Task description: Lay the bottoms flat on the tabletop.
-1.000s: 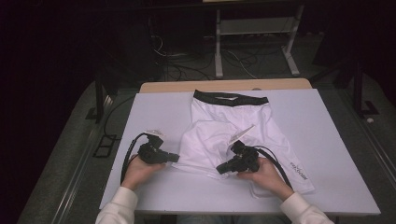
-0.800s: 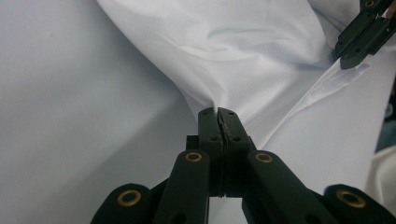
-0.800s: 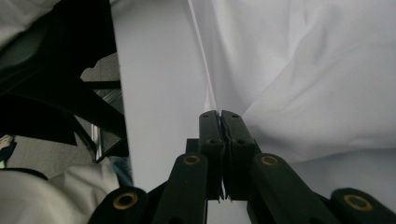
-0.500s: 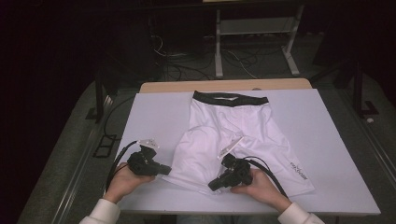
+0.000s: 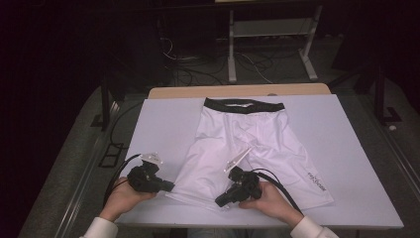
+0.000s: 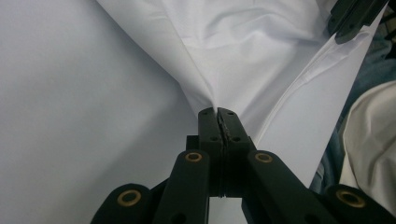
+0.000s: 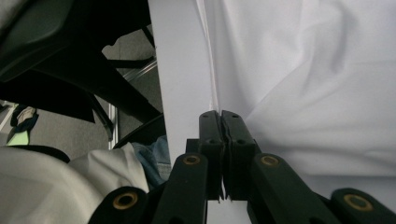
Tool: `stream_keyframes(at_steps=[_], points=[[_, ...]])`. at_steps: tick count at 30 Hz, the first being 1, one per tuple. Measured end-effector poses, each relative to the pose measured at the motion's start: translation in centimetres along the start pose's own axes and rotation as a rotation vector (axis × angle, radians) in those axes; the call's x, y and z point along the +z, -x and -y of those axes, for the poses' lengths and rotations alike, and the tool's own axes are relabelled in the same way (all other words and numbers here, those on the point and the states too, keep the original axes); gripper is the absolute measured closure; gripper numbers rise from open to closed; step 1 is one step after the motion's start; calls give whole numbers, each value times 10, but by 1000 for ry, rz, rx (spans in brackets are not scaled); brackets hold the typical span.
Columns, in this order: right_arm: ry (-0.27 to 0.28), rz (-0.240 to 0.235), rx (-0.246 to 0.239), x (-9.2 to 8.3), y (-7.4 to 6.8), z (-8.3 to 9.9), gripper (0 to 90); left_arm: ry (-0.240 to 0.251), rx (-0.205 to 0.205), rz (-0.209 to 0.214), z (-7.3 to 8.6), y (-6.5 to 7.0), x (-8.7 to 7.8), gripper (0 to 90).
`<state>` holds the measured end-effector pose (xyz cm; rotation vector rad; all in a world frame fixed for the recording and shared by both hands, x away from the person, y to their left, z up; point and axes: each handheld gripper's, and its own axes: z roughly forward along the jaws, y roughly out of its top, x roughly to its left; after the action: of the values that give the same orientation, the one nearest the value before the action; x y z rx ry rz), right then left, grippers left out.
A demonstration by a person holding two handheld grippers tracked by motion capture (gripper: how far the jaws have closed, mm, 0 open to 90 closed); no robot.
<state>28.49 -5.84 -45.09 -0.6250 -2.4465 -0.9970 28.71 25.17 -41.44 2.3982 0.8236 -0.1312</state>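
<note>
We had the left gripper (image 6: 218,112) pinching the hem of the white shorts (image 5: 247,144), the right gripper (image 7: 219,114) clamped on the same leg's hem nearby. The shorts lay flat on the white table (image 5: 346,129), black waistband (image 5: 244,105) far.

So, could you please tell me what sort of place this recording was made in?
Most likely a lab or workshop set up for recording: a table under a plain white cover, loose cables on the dark floor behind it, and a metal stand at the back.
</note>
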Motion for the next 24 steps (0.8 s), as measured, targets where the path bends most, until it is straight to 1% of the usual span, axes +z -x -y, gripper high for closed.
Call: stream_keyframes(at_steps=[2,8,9,11,13,15,18,19,21,22,23,24], points=[[-7,-6,2,2,-1,0,863,-6,1,4,3,1,0,887],[-32,-21,-4,9,-5,0,862,2,-4,16,9,0,0,883],[-41,-33,-3,10,-5,1,853,1,-5,18,9,0,0,868],[-57,-46,-1,13,-6,1,810,3,-7,14,10,1,0,801],[-71,-41,-3,14,-8,2,785,15,0,-4,10,2,0,702],[-64,-35,4,12,-8,2,756,41,3,-6,9,3,-1,619],[-40,-23,-8,5,-9,2,714,83,-2,-11,6,3,-2,502],[-33,-12,-10,2,-10,2,687,99,-2,-8,5,3,-3,468],[-15,29,-30,-4,-11,2,642,125,8,-11,2,4,-4,406],[-1,49,-45,-7,-11,1,616,139,11,-14,0,4,-4,377],[11,66,-43,-12,-11,1,591,152,11,-14,-2,4,-4,352],[29,87,-53,-16,-11,0,563,162,17,-14,-5,4,-4,326]])
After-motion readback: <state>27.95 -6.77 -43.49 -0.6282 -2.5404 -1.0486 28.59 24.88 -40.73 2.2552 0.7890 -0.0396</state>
